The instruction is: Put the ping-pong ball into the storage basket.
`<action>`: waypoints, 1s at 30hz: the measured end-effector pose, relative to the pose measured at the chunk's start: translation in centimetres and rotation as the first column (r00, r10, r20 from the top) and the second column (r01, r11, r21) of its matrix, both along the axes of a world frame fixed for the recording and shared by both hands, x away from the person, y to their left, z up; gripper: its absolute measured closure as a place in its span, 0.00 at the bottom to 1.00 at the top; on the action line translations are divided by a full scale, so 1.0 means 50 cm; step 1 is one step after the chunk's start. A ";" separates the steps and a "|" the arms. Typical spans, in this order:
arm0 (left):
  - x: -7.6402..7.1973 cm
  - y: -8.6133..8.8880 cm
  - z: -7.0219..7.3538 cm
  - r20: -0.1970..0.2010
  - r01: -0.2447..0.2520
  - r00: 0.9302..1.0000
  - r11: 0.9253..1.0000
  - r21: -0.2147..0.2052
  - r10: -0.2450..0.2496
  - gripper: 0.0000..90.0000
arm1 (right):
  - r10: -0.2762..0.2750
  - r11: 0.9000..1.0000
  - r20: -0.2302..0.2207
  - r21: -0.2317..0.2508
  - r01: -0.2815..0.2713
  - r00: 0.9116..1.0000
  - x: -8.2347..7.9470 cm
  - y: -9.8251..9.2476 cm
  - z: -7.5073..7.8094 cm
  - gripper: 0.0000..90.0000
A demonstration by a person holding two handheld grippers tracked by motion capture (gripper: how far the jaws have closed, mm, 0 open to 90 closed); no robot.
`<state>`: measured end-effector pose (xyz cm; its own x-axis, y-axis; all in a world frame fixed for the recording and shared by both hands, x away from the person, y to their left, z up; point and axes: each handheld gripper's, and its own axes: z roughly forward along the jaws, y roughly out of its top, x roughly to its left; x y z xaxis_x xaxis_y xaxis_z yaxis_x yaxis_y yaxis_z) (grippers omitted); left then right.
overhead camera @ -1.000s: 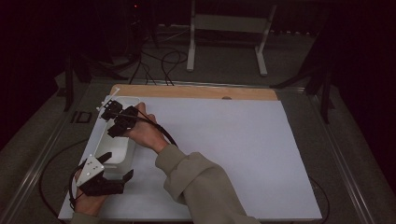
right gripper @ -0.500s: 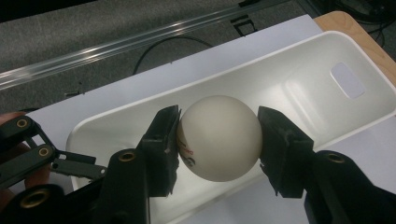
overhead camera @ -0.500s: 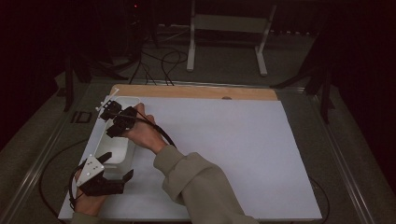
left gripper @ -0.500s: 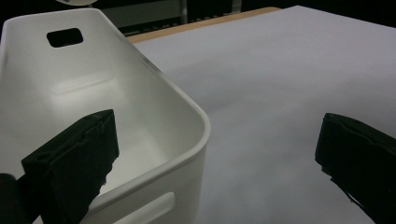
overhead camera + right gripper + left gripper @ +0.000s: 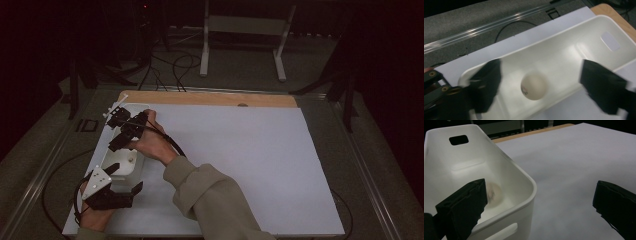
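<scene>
White ball (image 5: 533, 86) lies loose on the floor of the white bin (image 5: 131, 162), freshly let go.

Above the bin, the right gripper (image 5: 539, 85) hangs with its jaws just sprung wide apart and nothing between them, placed so the ball drops straight inside. At the bin's near end, the left gripper (image 5: 111, 192) stands released, one jaw inside the wall and one outside it, likely to steady the bin on the white table sheet (image 5: 240, 150).
</scene>
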<state>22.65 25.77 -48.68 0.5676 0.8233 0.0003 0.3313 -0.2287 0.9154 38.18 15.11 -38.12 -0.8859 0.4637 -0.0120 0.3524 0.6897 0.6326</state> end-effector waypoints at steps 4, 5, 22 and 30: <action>0.000 0.000 0.000 -0.001 0.000 1.000 1.000 -0.002 0.000 0.00 | 0.004 1.000 0.006 -0.018 -0.004 1.000 0.000 -0.001 -0.003 0.11; 0.000 0.000 0.000 -0.001 -0.001 1.000 1.000 -0.002 0.001 0.00 | 0.006 1.000 0.011 -0.021 -0.006 1.000 0.000 -0.002 -0.004 0.11; 0.000 -0.001 0.000 -0.002 -0.001 1.000 1.000 0.001 0.001 0.00 | 0.025 1.000 0.002 -0.005 -0.025 1.000 -0.003 -0.013 -0.006 0.11; 0.000 -0.001 0.000 -0.002 -0.001 1.000 1.000 0.003 0.001 0.00 | 0.025 1.000 -0.004 -0.002 -0.025 1.000 -0.003 -0.024 -0.008 0.11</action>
